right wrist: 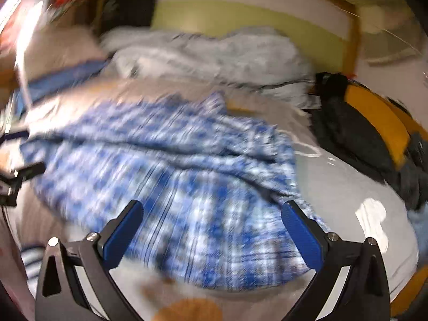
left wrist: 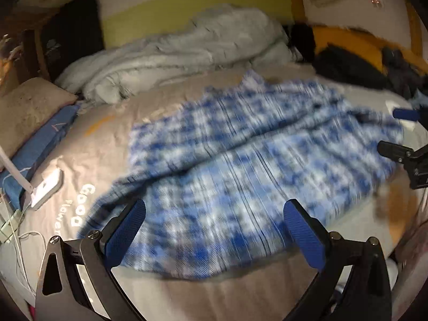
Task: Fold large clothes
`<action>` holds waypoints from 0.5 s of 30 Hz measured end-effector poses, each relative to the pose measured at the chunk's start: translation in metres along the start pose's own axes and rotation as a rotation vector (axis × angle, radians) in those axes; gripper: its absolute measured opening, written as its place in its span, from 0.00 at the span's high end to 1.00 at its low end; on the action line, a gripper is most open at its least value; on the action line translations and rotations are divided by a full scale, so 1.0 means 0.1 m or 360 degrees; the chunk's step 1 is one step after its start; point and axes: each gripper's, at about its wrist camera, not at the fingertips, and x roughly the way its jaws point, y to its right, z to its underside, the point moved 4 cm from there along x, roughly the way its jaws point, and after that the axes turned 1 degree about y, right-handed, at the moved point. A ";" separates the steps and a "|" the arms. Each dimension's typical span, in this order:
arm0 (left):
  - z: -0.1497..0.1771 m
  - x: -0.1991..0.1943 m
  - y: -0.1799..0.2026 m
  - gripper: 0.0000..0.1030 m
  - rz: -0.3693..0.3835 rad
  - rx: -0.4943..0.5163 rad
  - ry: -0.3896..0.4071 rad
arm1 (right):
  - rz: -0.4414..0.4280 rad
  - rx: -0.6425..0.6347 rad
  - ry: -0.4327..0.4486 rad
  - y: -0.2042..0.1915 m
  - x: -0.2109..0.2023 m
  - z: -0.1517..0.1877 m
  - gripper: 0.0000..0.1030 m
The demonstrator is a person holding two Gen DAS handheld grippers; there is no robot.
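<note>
A large blue and white checked garment [left wrist: 240,160] lies rumpled across the bed, blurred by motion in both views. My left gripper [left wrist: 214,214] hovers open above its near edge, with nothing between its blue pads [left wrist: 125,230]. In the left wrist view the right gripper [left wrist: 398,131] shows at the right edge, its fingers spread. My right gripper [right wrist: 212,214] is likewise open above the same checked garment [right wrist: 174,165], holding nothing. The left gripper [right wrist: 16,157] shows only in part at the left edge of the right wrist view.
A grey fluffy blanket [left wrist: 187,50] is heaped at the back of the bed. Dark clothes [left wrist: 355,67] and an orange cushion [right wrist: 379,117] lie at the back right. A pillow [left wrist: 26,107], a blue box [left wrist: 40,144], a white device [left wrist: 45,190] and cables sit at the left.
</note>
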 end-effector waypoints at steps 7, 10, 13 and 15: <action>0.21 0.15 0.37 0.00 0.0074 0.0271 -0.0141 | -0.0133 -0.0239 -0.0206 -0.43 0.23 0.29 0.00; 0.26 0.27 0.35 0.00 0.0040 0.0222 -0.0214 | -0.0156 -0.0294 -0.0257 -0.53 0.28 0.37 0.00; 0.32 0.40 0.29 0.00 0.0055 0.0145 -0.0299 | -0.0149 -0.0345 -0.0279 -0.60 0.32 0.43 0.00; 0.35 0.45 0.27 0.00 0.0038 0.0132 -0.0318 | -0.0113 -0.0355 -0.0274 -0.62 0.35 0.45 0.00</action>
